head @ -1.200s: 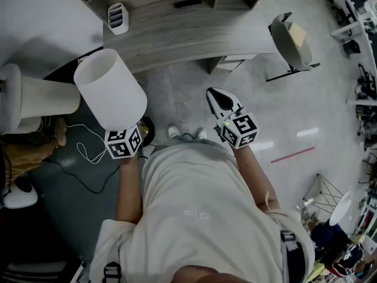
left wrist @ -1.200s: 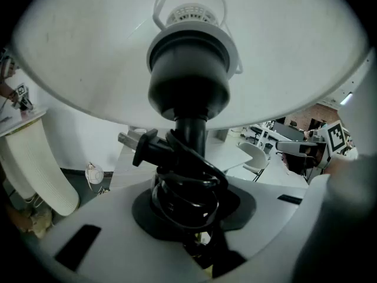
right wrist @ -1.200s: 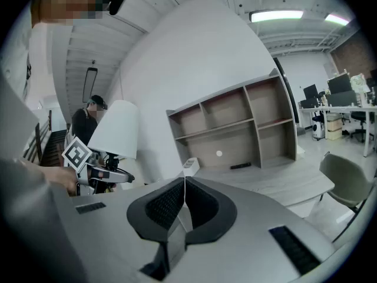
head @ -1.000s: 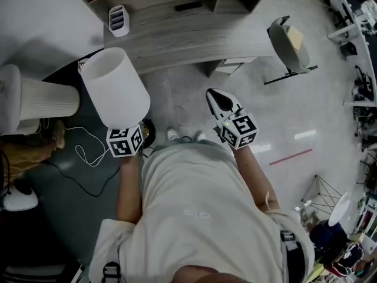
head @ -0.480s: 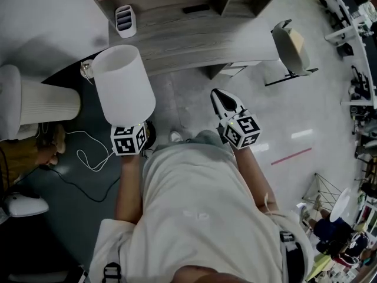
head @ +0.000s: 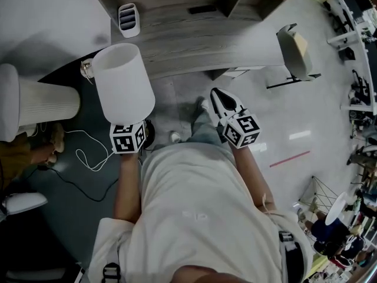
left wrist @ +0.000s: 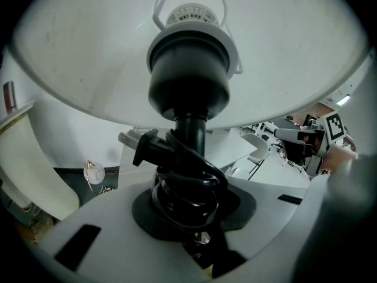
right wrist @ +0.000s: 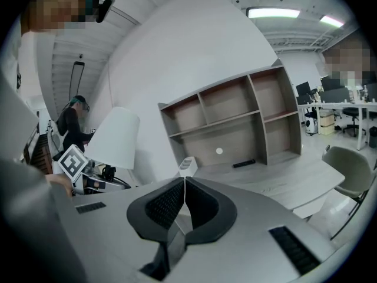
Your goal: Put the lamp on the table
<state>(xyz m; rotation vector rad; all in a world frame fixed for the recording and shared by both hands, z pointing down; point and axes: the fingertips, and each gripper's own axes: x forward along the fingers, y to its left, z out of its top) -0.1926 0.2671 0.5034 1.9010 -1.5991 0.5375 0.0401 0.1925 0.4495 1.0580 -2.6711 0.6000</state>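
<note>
clasping lamp (left wrist: 189, 87) between left fingers (left wrist: 238, 204)

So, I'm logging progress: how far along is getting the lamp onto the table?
Done: the lamp is lifted, its cord wound round the stem. In hand: the left gripper clamps the stem, short of the table. Left: set it down and release. The right gripper is shut, empty.

A dim, muted scene is lit by ceiling strip lights (right wrist: 273, 12) glaring at one o'clock; fisheye edges are darkened.
</note>
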